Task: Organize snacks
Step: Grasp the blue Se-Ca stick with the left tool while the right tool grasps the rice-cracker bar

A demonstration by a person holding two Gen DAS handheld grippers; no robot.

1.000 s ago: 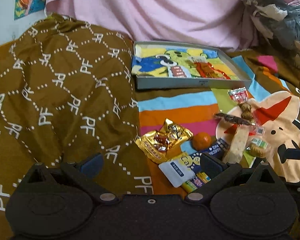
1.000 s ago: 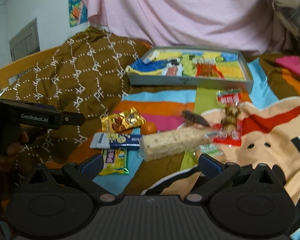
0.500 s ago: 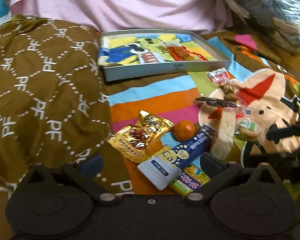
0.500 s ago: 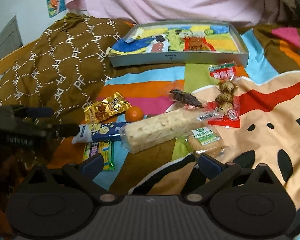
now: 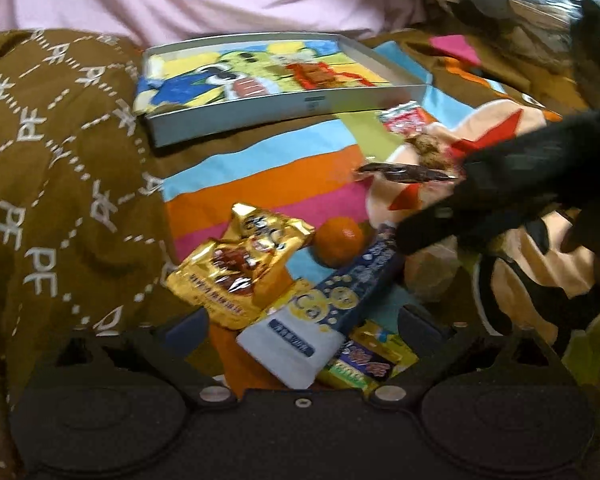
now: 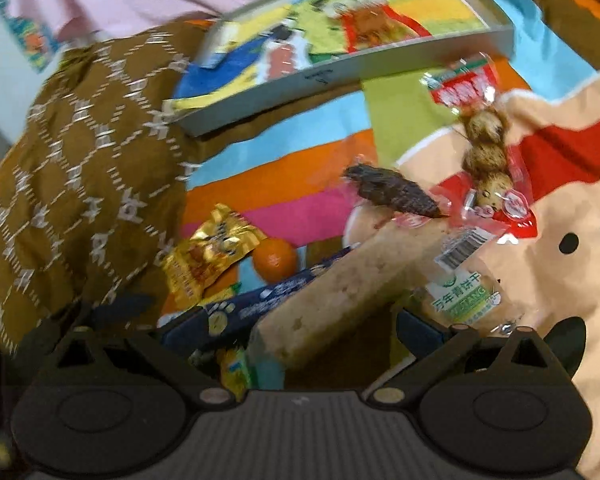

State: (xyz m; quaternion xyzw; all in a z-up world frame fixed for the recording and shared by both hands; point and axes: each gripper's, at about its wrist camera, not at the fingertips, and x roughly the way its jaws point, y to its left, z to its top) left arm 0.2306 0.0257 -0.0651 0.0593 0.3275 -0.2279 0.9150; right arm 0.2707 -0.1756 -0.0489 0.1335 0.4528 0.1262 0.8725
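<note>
Both grippers closer to snack pile; left gripper (image 5: 300, 328) wide, right gripper (image 6: 300, 326) wide; tray (image 5: 284, 114) snackless.

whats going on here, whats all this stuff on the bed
A person is sorting snacks with a handheld gripper in each hand. The right gripper is low over the long pale rice-crisp bar, jaws open around it, nothing gripped. The left gripper, also open, hovers at the blue and white tube and gold foil packet. The shallow grey box with a cartoon lining holds no snacks so far.
</note>
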